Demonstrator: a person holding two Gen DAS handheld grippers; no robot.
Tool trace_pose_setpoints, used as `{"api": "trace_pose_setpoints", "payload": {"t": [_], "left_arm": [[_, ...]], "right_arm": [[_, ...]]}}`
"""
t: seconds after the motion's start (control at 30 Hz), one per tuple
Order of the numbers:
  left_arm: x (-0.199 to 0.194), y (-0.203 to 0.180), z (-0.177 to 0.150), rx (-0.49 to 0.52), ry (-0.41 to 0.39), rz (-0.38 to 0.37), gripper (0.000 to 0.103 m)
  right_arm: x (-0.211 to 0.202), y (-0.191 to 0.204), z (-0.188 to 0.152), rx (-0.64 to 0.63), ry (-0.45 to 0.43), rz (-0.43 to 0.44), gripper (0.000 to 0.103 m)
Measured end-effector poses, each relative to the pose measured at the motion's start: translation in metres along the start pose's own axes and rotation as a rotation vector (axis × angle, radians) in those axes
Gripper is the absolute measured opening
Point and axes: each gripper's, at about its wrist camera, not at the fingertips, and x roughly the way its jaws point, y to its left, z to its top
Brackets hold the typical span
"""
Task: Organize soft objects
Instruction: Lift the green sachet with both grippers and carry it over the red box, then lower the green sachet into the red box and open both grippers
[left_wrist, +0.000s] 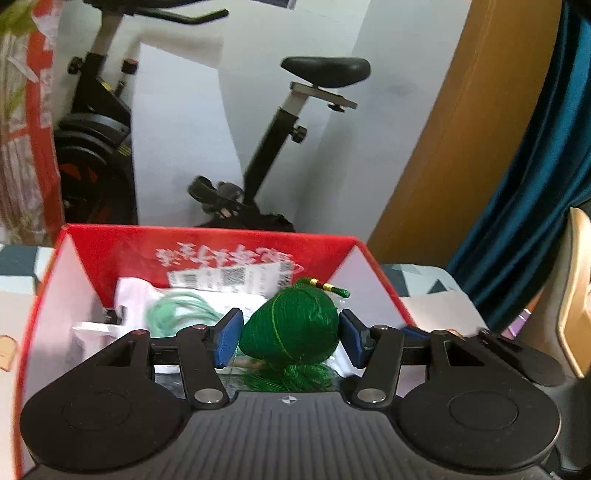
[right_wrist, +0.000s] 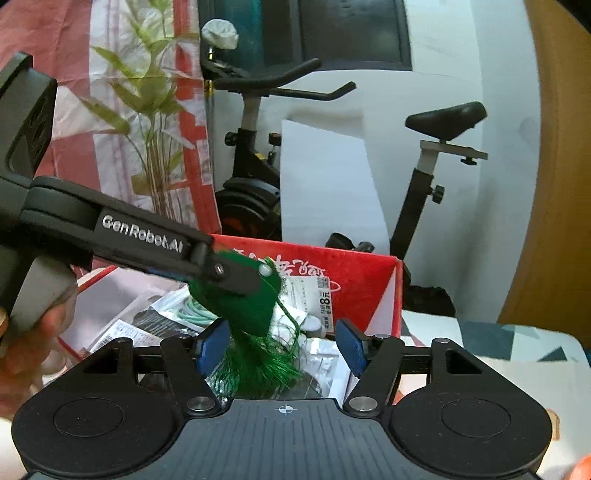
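Left claw (left_wrist: 290, 338) clenches the green tassel ornament (left_wrist: 291, 328) over the red box (left_wrist: 207, 247); right claw (right_wrist: 282, 347) gapes wide, gripping nothing.

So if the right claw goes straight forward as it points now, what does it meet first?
Most likely the green tassel ornament, which hangs between the open right claw pads, held by the left claw. Beyond it lie the packets inside the red box. Depth is unclear, so the fringe may only brush it.
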Motion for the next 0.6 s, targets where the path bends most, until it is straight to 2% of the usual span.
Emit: {"api": "trace_pose_setpoints", "payload": {"t": [0.3,0.43,0.6], "left_arm": [[-0.042,0.016,0.006,0.036,-0.089,0.099,0.06],[-0.063,0.019,0.001,0.053,-0.096,0.16,0.062],[-0.087,0.018,-0.006,0.065,-0.107,0.194,0.065]], "right_arm": [[-0.024,0.01,-0.011,0.043,0.002,-0.012,0.06],[-0.033,0.014,-0.016,0.067,0.003,-0.022,0.06],[-0.043,0.019,-0.024,0.107,0.006,-0.012,0.06]]}}
